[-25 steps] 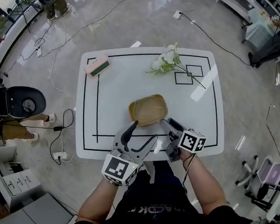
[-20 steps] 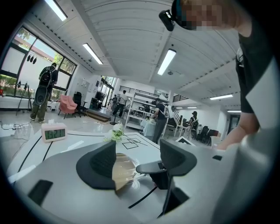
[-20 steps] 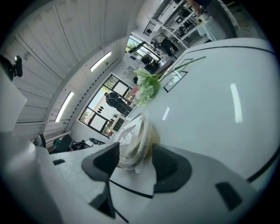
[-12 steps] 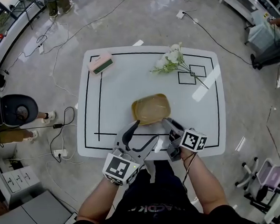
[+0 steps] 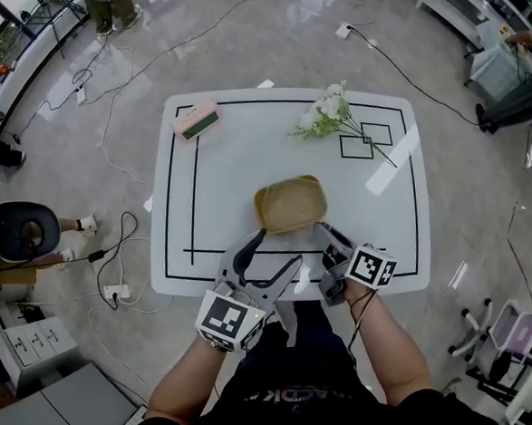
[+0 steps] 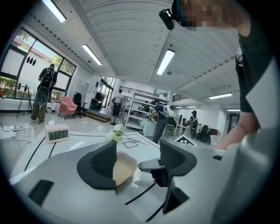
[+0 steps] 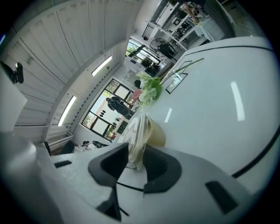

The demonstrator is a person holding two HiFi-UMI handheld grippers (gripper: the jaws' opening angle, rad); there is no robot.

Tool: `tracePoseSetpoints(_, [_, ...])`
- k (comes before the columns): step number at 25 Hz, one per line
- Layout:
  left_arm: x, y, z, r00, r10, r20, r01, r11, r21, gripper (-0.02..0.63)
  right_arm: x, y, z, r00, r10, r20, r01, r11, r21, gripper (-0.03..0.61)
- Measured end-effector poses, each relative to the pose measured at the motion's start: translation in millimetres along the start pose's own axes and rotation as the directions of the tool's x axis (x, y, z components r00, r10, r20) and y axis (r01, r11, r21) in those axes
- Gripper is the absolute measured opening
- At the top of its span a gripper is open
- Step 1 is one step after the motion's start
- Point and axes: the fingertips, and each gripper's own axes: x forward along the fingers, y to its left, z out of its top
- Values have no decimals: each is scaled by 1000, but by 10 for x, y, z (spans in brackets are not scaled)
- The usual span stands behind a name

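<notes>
Glossy grey floor (image 5: 263, 35) strewn with loose cables surrounds a white desk (image 5: 235, 164) marked with black lines and small squares. Beyond it the room is a bright open workshop with ceiling strip lights, tall windows, shelving and a few people standing far off. A tan container (image 5: 290, 204) sits near the middle of the desk, towards the person's edge. It is a shallow, round-cornered dish with what looks like a clear plastic lid or film over it. The right gripper (image 5: 326, 241) is closed on its near rim. In the right gripper view the jaws stand close together, with the clear edge and the tan wall (image 7: 154, 132) pinched between them. The left gripper (image 5: 269, 256) is spread wide and holds nothing. It hovers just beside the container's near left corner, and in its own view the dish (image 6: 124, 167) shows beyond the gap. The container looks light and thin-walled, so it probably flexes and could slide on the smooth desk. The clear plastic seems slippery and easy to crumple. The stiffer rolled rim is likely the best place to grip, ideally on opposite sides. A pink clock (image 5: 196, 120) lies at the far left corner, and a sprig of white flowers (image 5: 325, 114) lies at the far right, both well apart from the container.
</notes>
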Motion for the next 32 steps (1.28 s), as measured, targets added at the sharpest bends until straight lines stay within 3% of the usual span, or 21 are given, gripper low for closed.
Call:
tracePoseSetpoints(4, [-58,-22,16,1000,-1,5,1,1000,10,305,-38,166,42,998,56,30,-56,998,-23,58])
tracePoseSetpoints(12, [-248,-43,64,1000,9,24,-10,1000,22,304,-124,678,144,981,184,57,-168,963,-212,34])
tracePoseSetpoints(23, [-618,-160,222,997,2,79,-6,999,53,239,-399,1463,168,968,243,64,-173,829,-532,33])
tracePoseSetpoints(28, [-779,-245,268,995,-12,95,4,997,83,145,-615,1773,175,958,267,102,-153,781,-606,33])
tracePoseSetpoints(32, [-914,-295,283,994,-7,106,-2,996,89,26,-812,1971,139,952,277,129,-128,746,-653,32])
